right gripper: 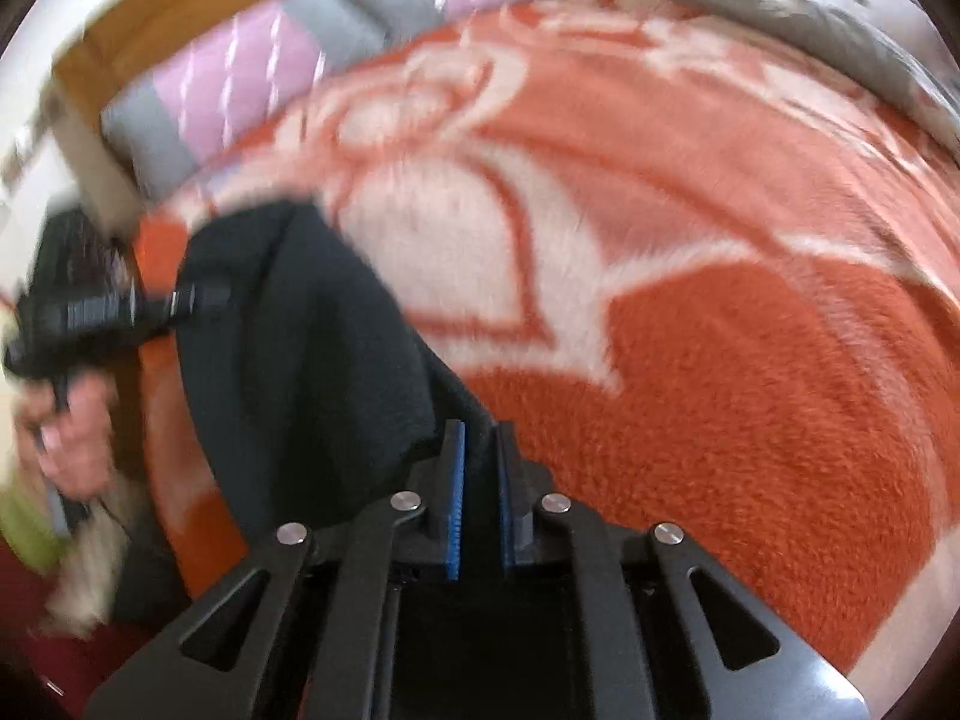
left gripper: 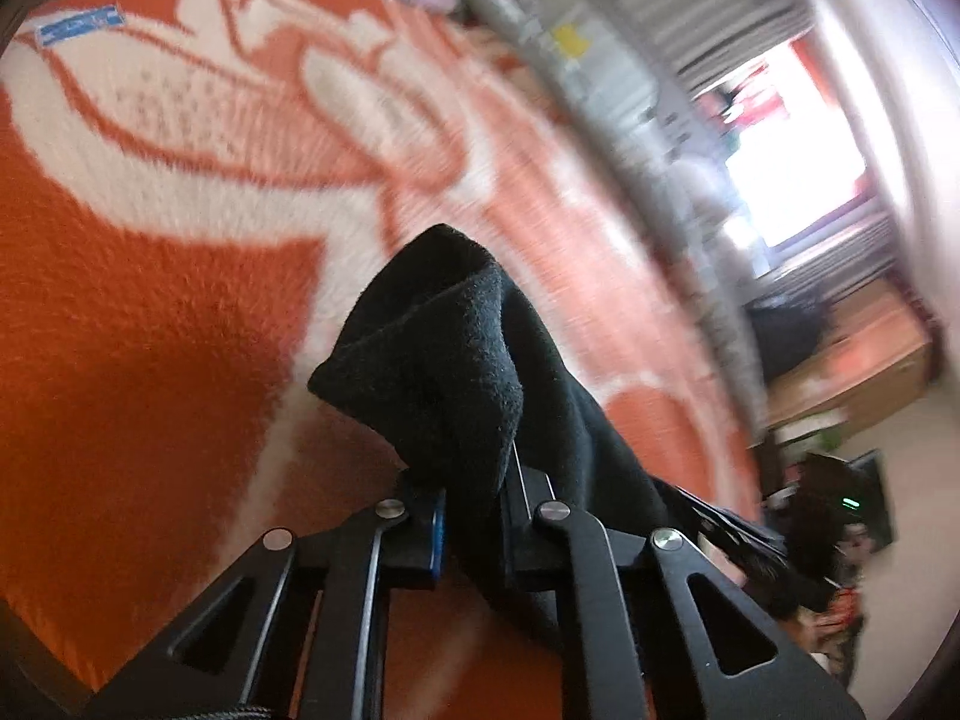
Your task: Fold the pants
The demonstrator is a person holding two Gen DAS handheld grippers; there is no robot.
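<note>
Pants pinched at both ends, strung between the two grippers over the bed.

Left gripper (left gripper: 471, 516) has its fingers clamped on a bunched black edge of the pants (left gripper: 444, 348). Right gripper (right gripper: 478, 498) is closed on another edge, where the cloth (right gripper: 300, 348) runs away to its left toward the other hand (right gripper: 72, 420). Long axis spans gripper to gripper, above the orange blanket (right gripper: 750, 390). Neither hand is nearer; my read is that the fold needs both moving together.

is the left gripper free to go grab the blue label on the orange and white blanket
Probably not: the left gripper is shut on the black fleece pants. The small blue label lies uncovered at the fuzzy orange and white blanket's far edge.
</note>
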